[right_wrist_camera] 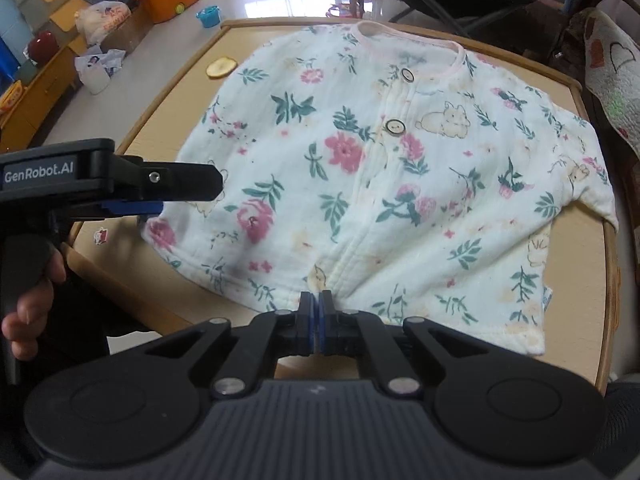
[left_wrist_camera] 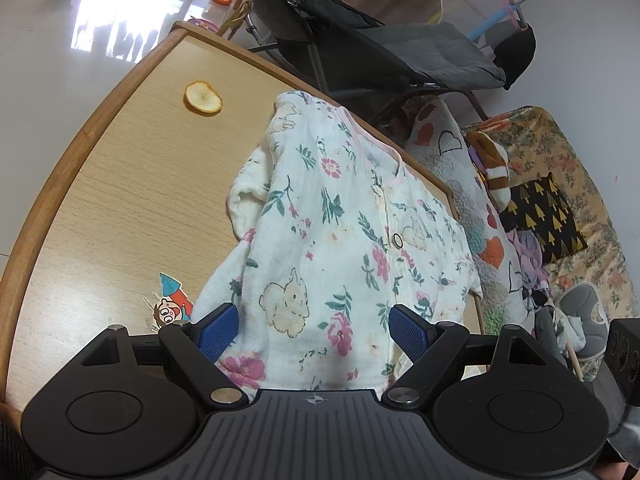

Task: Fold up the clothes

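Garment: a small white quilted cotton top printed with pink flowers, green leaves and pale rabbits lies front up on the table, filling the middle of the right wrist view; its pink-trimmed neckline is at the top centre of that frame, its hem at the bottom; two round buttons run down the placket; one short sleeve reaches out to the right edge of the frame.
Table: a pale wood-grain tabletop with a rounded brown rim; the top covers most of it.
Right gripper: the black two-finger tool with blue pads sits at the bottom centre of its own view, jaws pressed together; the hem of the top meets the fingertips there, and a little cloth seems caught between the pads, though the contact is too small to be sure of.
Left gripper: the matching black tool has its jaws spread wide; the blue pads stand either side of the top's lower corner in the lower middle of its view, with cloth between them and neither pad visibly pressing; in the right wrist view it comes in from the left edge, held by a hand at lower left.
Other things: a dried orange slice lies on bare table at upper left of the left wrist view, well apart from the top; a cartoon sticker sits just beside the top's lower left edge.
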Demonstrator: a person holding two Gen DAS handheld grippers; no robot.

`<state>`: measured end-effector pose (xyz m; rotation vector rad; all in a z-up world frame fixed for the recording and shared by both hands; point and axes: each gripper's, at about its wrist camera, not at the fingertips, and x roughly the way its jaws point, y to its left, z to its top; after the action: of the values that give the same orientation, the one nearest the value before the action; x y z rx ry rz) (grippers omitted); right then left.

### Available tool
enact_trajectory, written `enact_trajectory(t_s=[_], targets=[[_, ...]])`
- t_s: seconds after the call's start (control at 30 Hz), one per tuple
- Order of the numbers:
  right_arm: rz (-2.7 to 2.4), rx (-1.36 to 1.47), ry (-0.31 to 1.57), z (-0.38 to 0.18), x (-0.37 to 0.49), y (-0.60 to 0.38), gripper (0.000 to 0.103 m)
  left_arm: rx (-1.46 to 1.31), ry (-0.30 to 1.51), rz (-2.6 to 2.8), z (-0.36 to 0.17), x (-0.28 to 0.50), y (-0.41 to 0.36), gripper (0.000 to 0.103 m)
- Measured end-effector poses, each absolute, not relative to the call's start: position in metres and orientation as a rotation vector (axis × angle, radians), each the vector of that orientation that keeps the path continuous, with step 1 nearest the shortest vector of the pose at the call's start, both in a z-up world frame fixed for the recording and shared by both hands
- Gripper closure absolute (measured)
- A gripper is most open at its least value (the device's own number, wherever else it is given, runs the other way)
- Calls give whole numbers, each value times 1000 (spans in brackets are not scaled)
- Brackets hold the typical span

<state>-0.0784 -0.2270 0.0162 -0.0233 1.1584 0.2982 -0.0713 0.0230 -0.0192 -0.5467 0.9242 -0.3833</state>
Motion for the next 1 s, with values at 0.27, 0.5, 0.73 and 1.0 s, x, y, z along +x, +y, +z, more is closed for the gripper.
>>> enact_trajectory(t_s=[0.27,0.5,0.73,1.0], targets=[[308,-35,1159,22,-85,-232,96,-545,915,-381,-19,-72,24,20],[297,-33,1101,41,-102,-255,85,-566,874,-365,-13,-74,30,20],[211,38,1042,33,-109,-285,79,-624,768,-291,2,-81,47,20],[183,38,969,27,-113,-292,79,-641,783,-211,11,-61,55,20]])
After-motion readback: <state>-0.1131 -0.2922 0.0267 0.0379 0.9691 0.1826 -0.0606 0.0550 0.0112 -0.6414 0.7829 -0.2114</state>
